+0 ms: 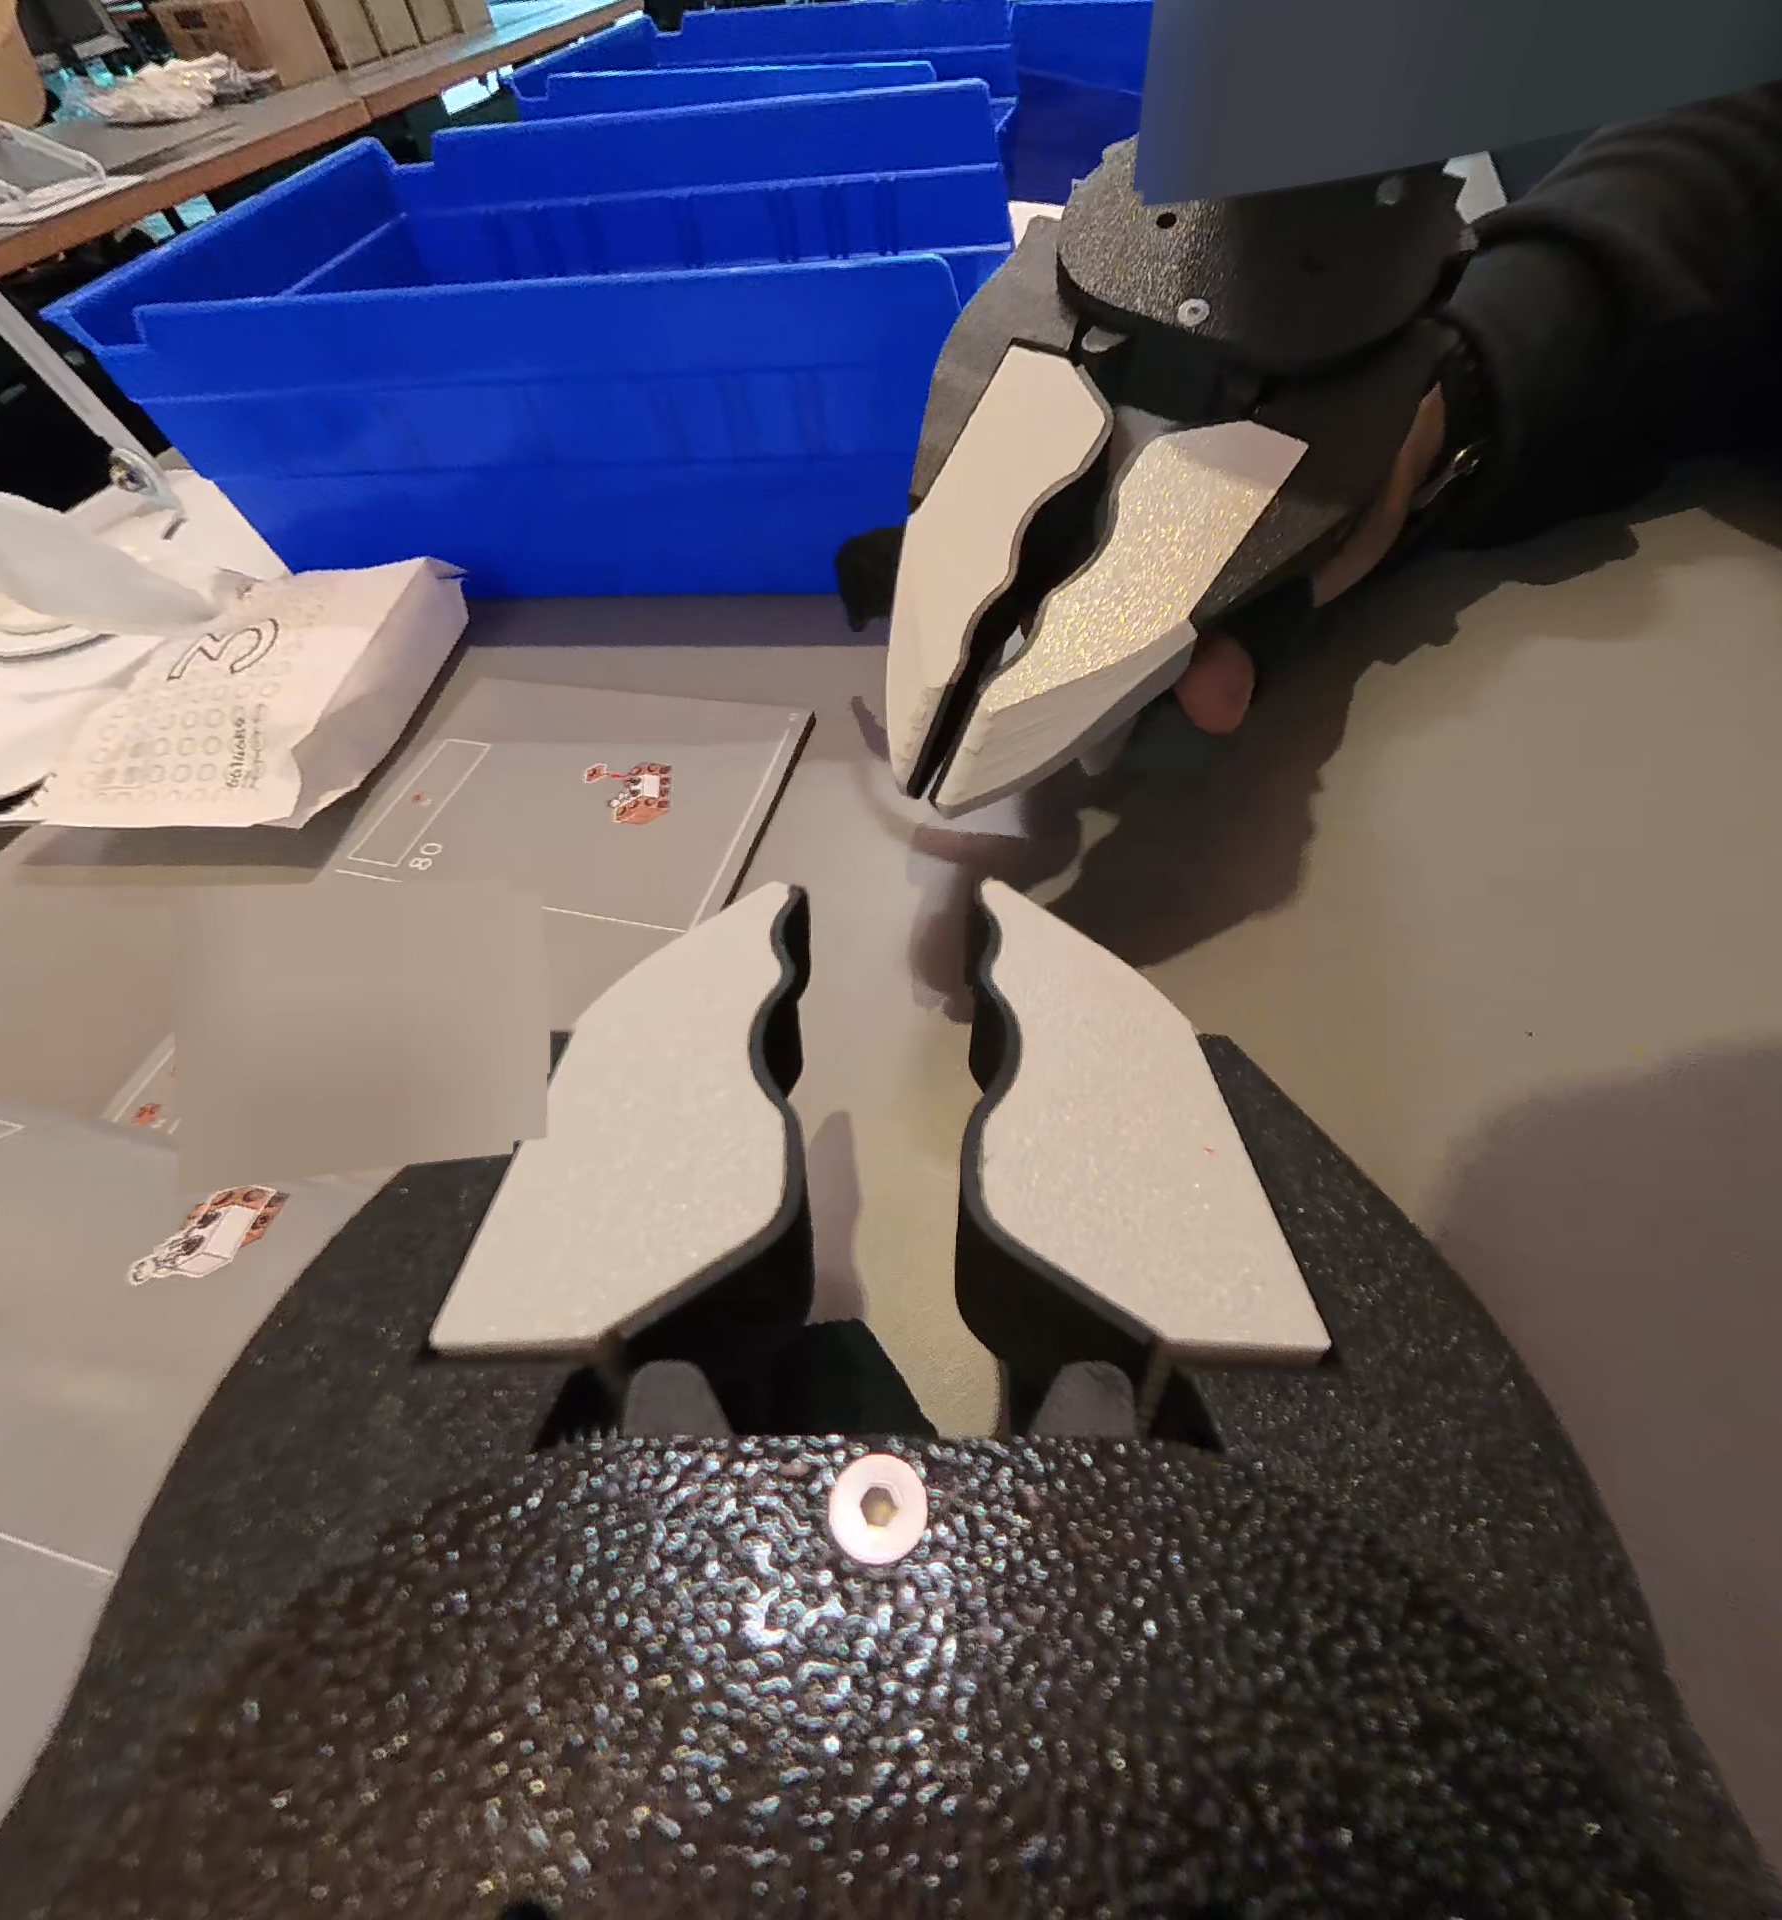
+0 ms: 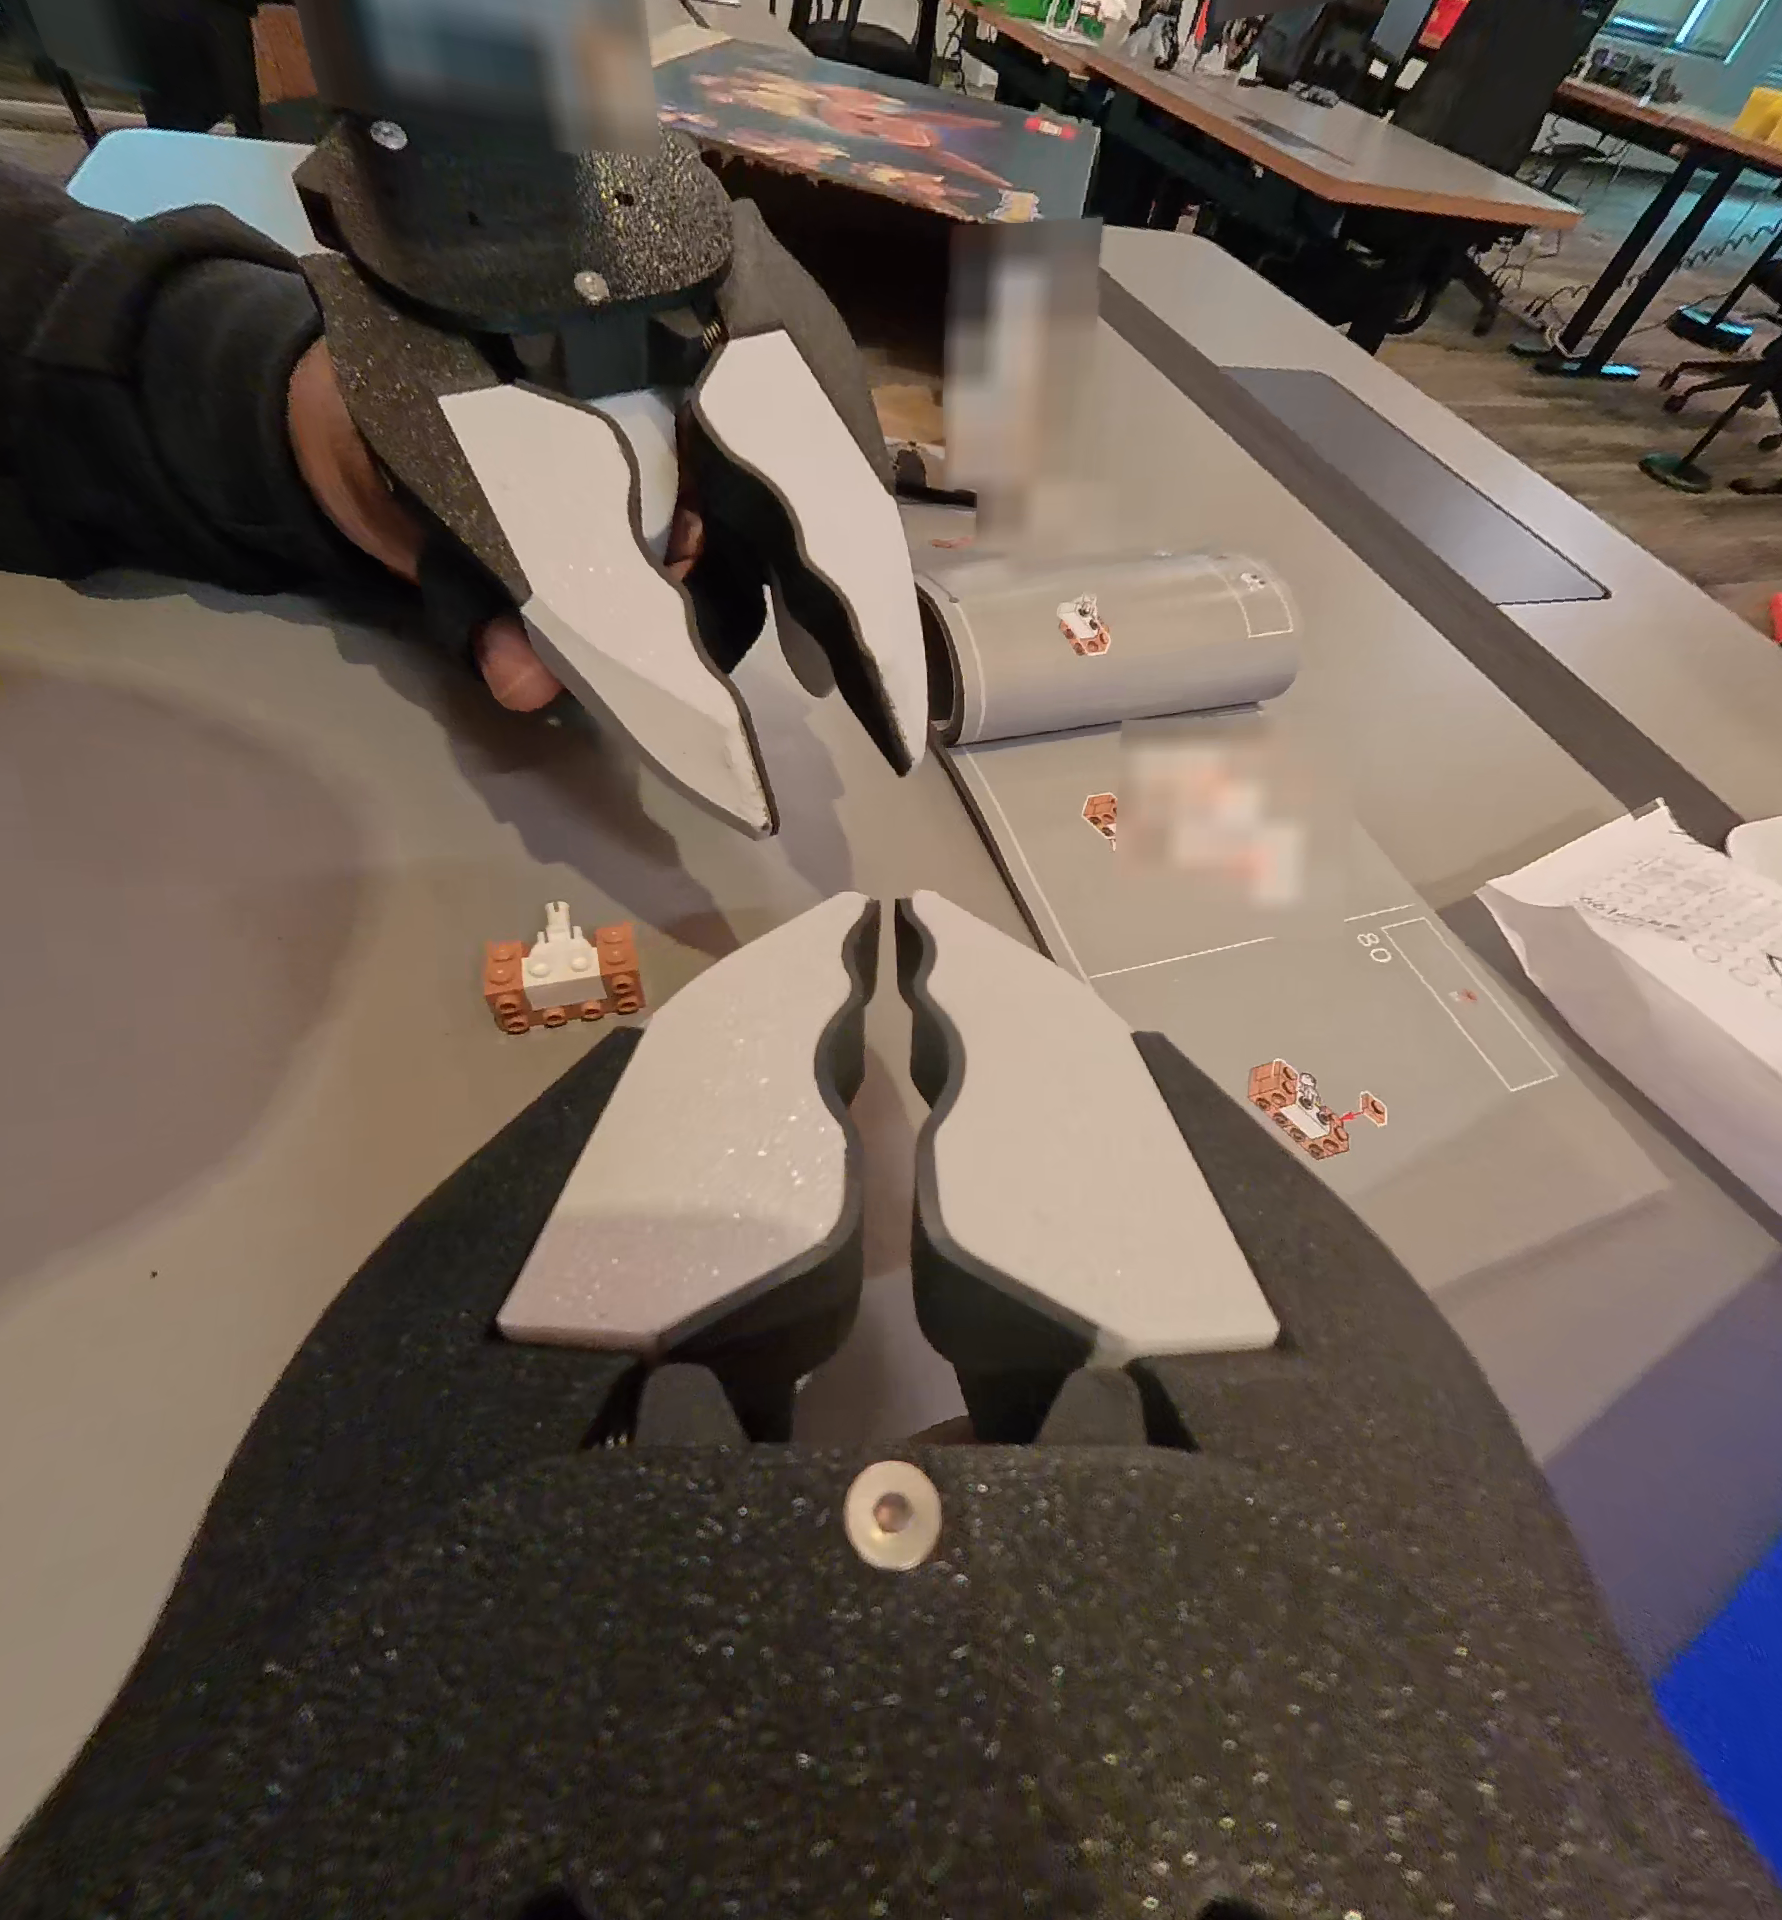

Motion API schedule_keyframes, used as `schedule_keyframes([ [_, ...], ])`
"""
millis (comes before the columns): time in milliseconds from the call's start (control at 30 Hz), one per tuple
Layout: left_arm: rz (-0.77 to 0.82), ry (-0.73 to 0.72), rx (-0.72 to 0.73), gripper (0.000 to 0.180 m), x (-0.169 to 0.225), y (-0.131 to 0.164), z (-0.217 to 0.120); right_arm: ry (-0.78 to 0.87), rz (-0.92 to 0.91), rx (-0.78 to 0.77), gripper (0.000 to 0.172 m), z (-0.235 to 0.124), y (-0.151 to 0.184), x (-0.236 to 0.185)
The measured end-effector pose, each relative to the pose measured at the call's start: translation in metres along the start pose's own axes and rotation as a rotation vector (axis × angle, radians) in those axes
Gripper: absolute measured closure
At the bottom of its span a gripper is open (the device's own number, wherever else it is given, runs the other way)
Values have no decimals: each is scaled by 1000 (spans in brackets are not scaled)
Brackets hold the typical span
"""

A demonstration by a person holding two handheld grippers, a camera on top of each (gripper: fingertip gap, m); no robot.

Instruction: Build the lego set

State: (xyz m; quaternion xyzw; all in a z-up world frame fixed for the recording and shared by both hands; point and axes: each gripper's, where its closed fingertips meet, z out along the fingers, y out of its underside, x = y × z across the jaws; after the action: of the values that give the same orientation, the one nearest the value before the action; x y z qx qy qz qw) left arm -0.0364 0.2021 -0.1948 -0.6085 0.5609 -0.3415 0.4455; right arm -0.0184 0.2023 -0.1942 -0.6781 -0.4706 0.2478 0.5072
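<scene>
My left gripper [image 1: 889, 899] is open, with only bare table showing between its fingers. In the right wrist view it [image 2: 833, 795] hangs tips-down just above the table, also with nothing between the fingers. My right gripper [image 2: 887, 909] is shut, its tips almost touching, and I see no object between them. In the left wrist view it [image 1: 923, 795] points down at the table just ahead of my left fingertips, with a pale blurred patch under its tips. A small brown and white brick model [image 2: 563, 977] stands on the table left of my right fingers.
An open grey instruction booklet [image 1: 575, 790] lies to the left; it also shows in the right wrist view [image 2: 1282, 987] with a curled page [image 2: 1115, 644]. A white paper bag [image 1: 222, 707] lies beside it. Blue bins [image 1: 554, 416] line the back. A printed box [image 2: 866, 114] lies beyond. Both grippers' tips are close together, under 4 cm apart.
</scene>
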Motion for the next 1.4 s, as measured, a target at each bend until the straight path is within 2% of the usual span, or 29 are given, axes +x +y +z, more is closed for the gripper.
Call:
schedule_keyframes([
  [1033,9,11,-20,153,2,3,1,-44,-45,-35,168,3,4,-10],
  [1400,-7,9,-33,153,0,5,3,-96,90,17,168,-2,-1,-2],
])
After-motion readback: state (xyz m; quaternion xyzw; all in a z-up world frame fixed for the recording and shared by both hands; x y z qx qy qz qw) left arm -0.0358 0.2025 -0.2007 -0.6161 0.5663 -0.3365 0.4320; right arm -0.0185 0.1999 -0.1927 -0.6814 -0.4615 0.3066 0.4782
